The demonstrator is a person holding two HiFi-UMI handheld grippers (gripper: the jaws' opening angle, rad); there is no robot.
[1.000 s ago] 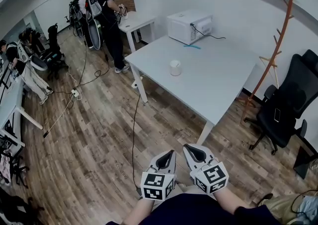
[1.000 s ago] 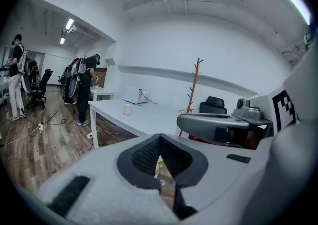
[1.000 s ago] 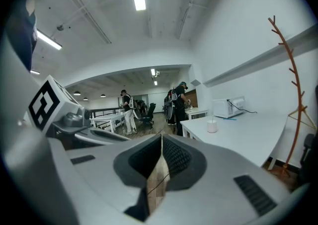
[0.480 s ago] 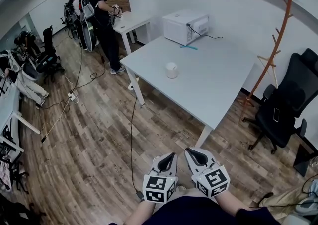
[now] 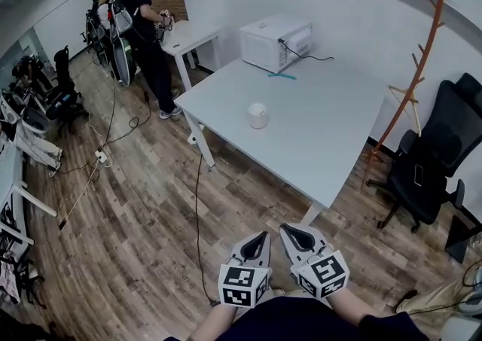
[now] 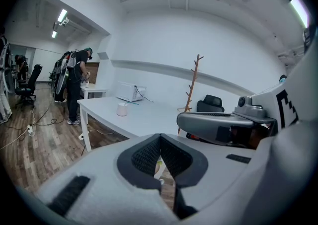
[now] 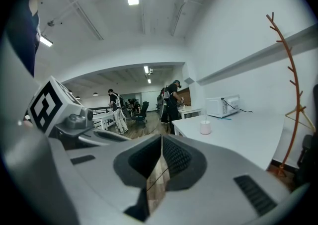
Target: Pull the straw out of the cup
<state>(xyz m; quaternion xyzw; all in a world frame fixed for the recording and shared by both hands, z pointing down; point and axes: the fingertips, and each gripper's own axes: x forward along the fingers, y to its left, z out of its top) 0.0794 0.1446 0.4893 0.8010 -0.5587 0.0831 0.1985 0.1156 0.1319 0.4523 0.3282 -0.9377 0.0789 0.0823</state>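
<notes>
Since the earlier frame, the cup [image 5: 257, 115] and the bench [image 5: 331, 136] had slid lower and slightly toward 9 o'clock in the head view, consistent with the wearer walking up. Both grippers kept their station at 6 o'clock of that view.

Findings. The left gripper [image 5: 256, 240] and right gripper [image 5: 294, 234] were side by side near the body, over the floor [image 5: 135, 204] and well apart from the bench. The fingers of both were closed on nothing: in each gripper view the pads met at the tips, with only floor showing past them. The cup stood upright on the bench at 12 o'clock from the grippers, with the microwave [image 5: 275, 40] at its 12 o'clock. The straw [image 7: 204, 118] showed only as a thin line rising from the cup in the right gripper view. Its lean could not be told.

Assessment. The task was not begun; the step in hand was the approach.

Recommendations:
- Close on the bench until the cup is within reach, and open both sets of fingers before arrival.
- Use one gripper to steady the cup's wall, since a light cup would likely lift or tip with the straw.
- Use the other to take the straw above the rim and draw it along its own line.
- Move aside only once the straw is clear of the rim.
</notes>
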